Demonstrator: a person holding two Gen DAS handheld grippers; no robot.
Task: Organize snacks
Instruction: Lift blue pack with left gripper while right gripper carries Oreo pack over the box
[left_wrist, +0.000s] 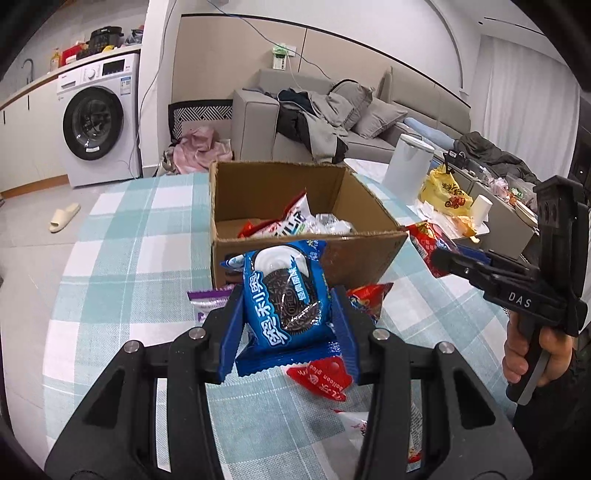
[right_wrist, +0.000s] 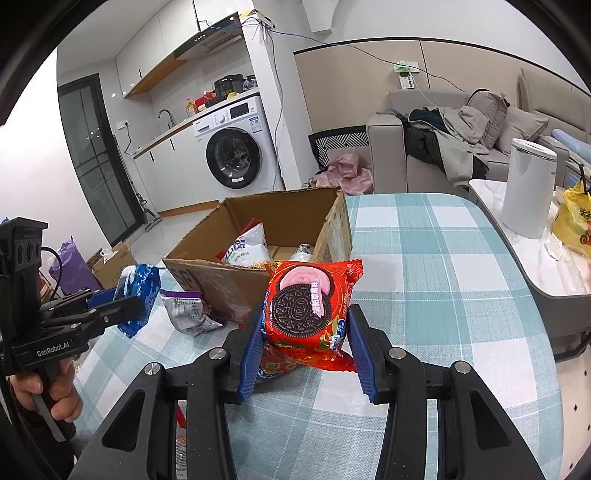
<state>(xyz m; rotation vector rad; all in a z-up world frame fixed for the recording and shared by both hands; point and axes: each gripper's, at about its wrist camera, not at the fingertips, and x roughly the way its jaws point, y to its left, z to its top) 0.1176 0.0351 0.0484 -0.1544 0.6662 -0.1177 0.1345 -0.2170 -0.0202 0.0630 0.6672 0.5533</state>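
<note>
My left gripper (left_wrist: 288, 310) is shut on a blue Oreo packet (left_wrist: 286, 295) and holds it above the checked tablecloth, just in front of the open cardboard box (left_wrist: 369, 254). My right gripper (right_wrist: 304, 332) is shut on a red Oreo packet (right_wrist: 308, 306), held near the box's (right_wrist: 207, 277) front right corner. The box holds several snack packets (left_wrist: 291, 221). The right gripper also shows in the left wrist view (left_wrist: 443, 260), and the left gripper in the right wrist view (right_wrist: 129, 306).
A purple packet (right_wrist: 188, 310) lies on the cloth by the box front. Red packets (left_wrist: 321, 380) lie under the left gripper. A white kettle (right_wrist: 528, 188) and a yellow bag (right_wrist: 576, 218) stand on a side table to the right.
</note>
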